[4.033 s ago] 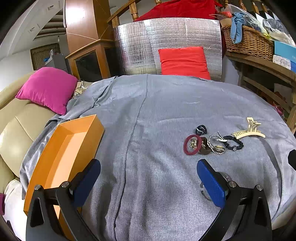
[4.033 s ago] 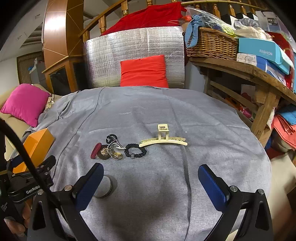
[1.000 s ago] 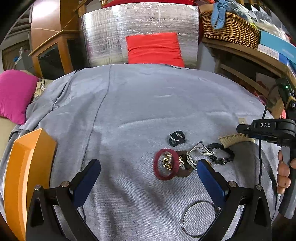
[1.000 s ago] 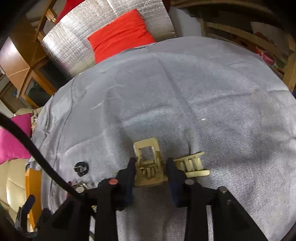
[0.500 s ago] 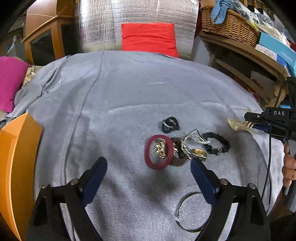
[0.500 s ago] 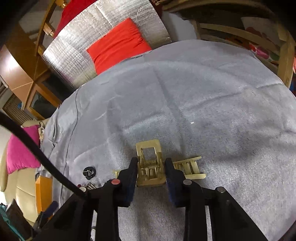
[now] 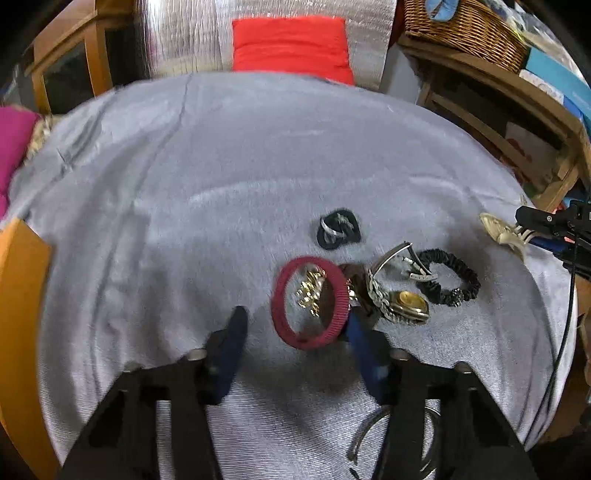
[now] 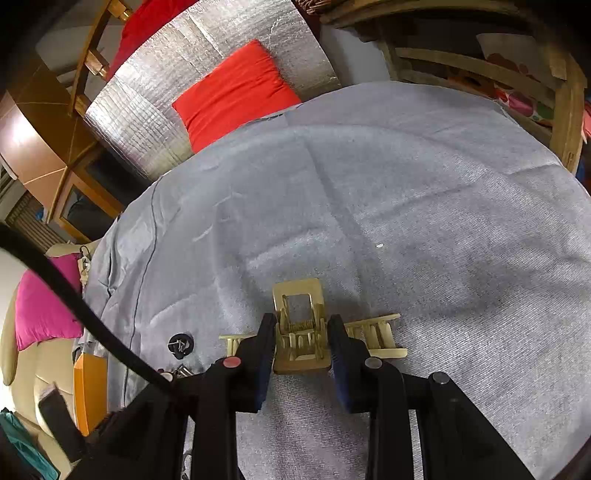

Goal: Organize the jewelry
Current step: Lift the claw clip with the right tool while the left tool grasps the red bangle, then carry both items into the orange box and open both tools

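Red cushion (image 7: 291, 48) against silver foil panel (image 8: 192, 96); wicker basket (image 7: 465, 33); pink cushion (image 8: 40, 306).

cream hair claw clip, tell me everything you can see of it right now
The cream hair claw clip looks like glossy plastic: a squared open-frame handle above a coiled spring hinge, with long toothed arms spreading left and right. The right gripper is shut on its hinge section, one blue pad on each side. Whether it rests on the grey cloth or is just above it cannot be told. In the left wrist view its pale tip pokes out past the gripper.
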Available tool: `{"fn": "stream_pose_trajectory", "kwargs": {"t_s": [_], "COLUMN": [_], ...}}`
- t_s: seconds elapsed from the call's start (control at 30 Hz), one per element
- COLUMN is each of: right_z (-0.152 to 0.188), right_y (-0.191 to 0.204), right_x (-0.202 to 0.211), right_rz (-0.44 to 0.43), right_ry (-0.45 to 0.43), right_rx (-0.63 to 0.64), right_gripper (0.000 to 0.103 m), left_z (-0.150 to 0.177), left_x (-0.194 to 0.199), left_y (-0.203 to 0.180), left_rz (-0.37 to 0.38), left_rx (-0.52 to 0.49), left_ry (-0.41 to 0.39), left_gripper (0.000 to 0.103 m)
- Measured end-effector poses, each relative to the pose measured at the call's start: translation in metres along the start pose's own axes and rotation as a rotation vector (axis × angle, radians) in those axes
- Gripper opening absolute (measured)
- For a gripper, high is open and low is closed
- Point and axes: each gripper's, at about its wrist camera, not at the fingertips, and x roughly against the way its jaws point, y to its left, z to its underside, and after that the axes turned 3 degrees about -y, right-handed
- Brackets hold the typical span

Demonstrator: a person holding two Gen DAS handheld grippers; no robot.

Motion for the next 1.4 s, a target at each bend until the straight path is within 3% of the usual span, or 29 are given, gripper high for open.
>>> {"fn": "stream_pose_trajectory", "kwargs": {"t_s": [0.1, 0.17, 0.27, 0.83, 1.17, 1.4], "right_z": [-0.001, -0.001, -0.001, 0.012, 0.025, 0.040], "right_y": [0.000, 0.001, 0.004, 0.029, 0.063, 0.092], "right_x": [0.002, 0.003, 0.007, 0.024, 0.023, 0.015], "right_rz": [0.001, 0.000, -0.001, -0.057, -0.114, -0.139], "right_ry": [-0.006, -0.011, -0.024, -0.074, -0.094, -0.096], "right_rx": [-0.004, -0.001, 0.012, 0.071, 0.134, 0.201], "right_gripper": [0.030, 0.030, 0.030, 0.030, 0.029, 0.029], "left_z": [0.000, 0.000, -0.002, 0.003, 0.003, 0.008], "left_x": [-0.002, 0.000, 0.006, 0.051, 0.095, 0.134], "left_y": [0.004, 0.005, 0.007, 0.041, 0.044, 0.066], "left_rz": [0.024, 0.034, 0.049, -0.008, -0.023, -0.093], "left_rx": [0.017, 0.031, 0.041, 0.082, 0.079, 0.130], "left_ry": [-0.001, -0.008, -0.024, -0.119, -0.250, -0.365], "left_gripper": [0.037, 0.021, 0.011, 0.008, 0.008, 0.008]}}
